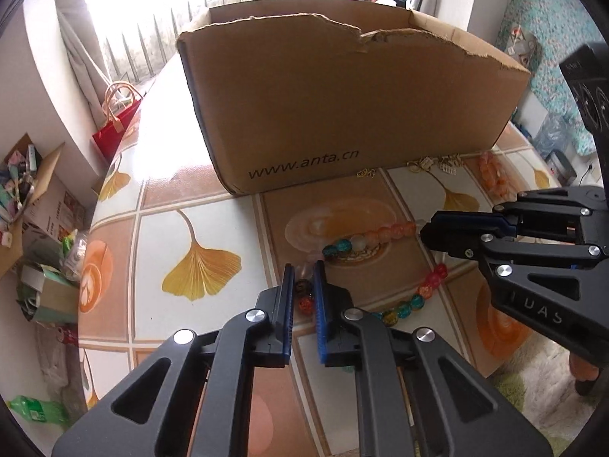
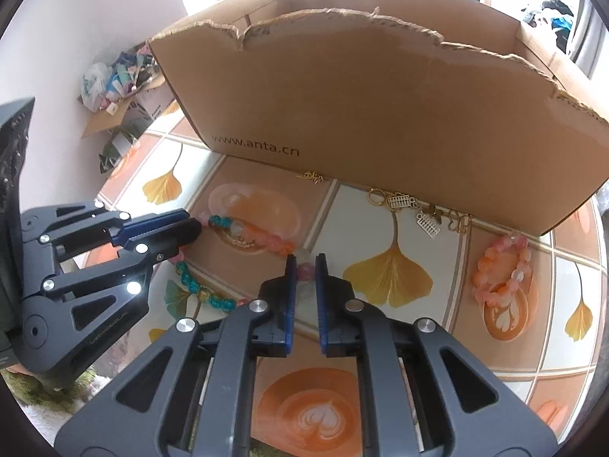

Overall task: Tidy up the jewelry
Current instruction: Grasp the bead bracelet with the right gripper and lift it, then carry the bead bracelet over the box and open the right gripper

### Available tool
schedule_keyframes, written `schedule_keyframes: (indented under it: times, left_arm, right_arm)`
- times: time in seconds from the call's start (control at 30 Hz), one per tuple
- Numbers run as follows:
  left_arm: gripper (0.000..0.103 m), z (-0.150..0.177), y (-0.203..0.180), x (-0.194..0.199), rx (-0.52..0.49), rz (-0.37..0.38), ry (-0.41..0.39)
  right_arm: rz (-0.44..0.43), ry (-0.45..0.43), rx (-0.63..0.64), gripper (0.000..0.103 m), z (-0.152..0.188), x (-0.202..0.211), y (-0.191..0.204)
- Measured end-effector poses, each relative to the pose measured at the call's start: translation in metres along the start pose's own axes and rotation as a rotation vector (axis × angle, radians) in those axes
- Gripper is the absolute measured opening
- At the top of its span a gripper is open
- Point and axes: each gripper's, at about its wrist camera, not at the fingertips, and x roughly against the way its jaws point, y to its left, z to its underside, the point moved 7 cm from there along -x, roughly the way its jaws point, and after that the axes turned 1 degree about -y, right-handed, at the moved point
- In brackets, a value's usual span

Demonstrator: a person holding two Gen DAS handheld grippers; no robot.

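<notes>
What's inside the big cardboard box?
Only the cardboard box's bare brown inner walls show above its torn front edge. The front wall hides the bottom, so I can't tell whether anything lies inside.

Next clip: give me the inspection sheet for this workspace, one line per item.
Surface: table under a leaf-and-coffee print cloth.
Job's things: multicoloured bead string; pink bracelet; gold and silver charms along the cardboard box, whose rim is torn.
Clutter: nothing seen on the table.
Grippers: left tongs and right tongs each shut on beads at opposite ends of the string.
Cables: nothing seen.
Surroundings: red bag, floor litter, window.
</notes>
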Motion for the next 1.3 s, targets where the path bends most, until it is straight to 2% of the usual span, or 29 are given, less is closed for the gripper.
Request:
schedule_keyframes:
  times: [0.27, 0.47, 0.7, 0.83, 0.9, 1.0, 1.17, 1.3]
  left_arm:
    - [0.010, -0.014, -0.001, 0.038, 0.013, 0.007, -0.089]
    - [0.010, -0.043, -0.004, 0.085, -0.018, 0.003, -0.204]
    - [0.010, -0.103, -0.007, 0.140, -0.080, -0.005, -0.383]
    - [0.010, -0.142, -0.004, 0.139, -0.114, -0.022, -0.422]
    - [0.010, -0.157, -0.002, 0.127, -0.113, -0.010, -0.398]
    - [0.010, -0.175, 0.006, 0.097, -0.099, -0.007, -0.329]
    - [0.010, -0.183, 0.017, 0.029, -0.089, -0.002, -0.160]
    - [0.010, -0.181, 0.023, -0.014, -0.104, -0.010, -0.040]
  right_arm:
    - [-0.008, -0.085, 0.000, 0.009, -0.007, 0.032, -0.002]
    - [0.002, -0.193, 0.032, 0.009, -0.024, 0.073, 0.001]
    - [0.019, -0.379, 0.118, 0.009, -0.079, 0.135, -0.004]
    - [0.015, -0.403, 0.149, 0.009, -0.117, 0.137, -0.016]
    - [-0.009, -0.381, 0.143, 0.009, -0.135, 0.129, -0.025]
    - [-0.073, -0.302, 0.110, 0.009, -0.162, 0.103, -0.042]
    - [-0.197, -0.065, 0.035, 0.009, -0.186, 0.034, -0.067]
    - [-0.254, 0.114, -0.001, 0.009, -0.182, -0.016, -0.072]
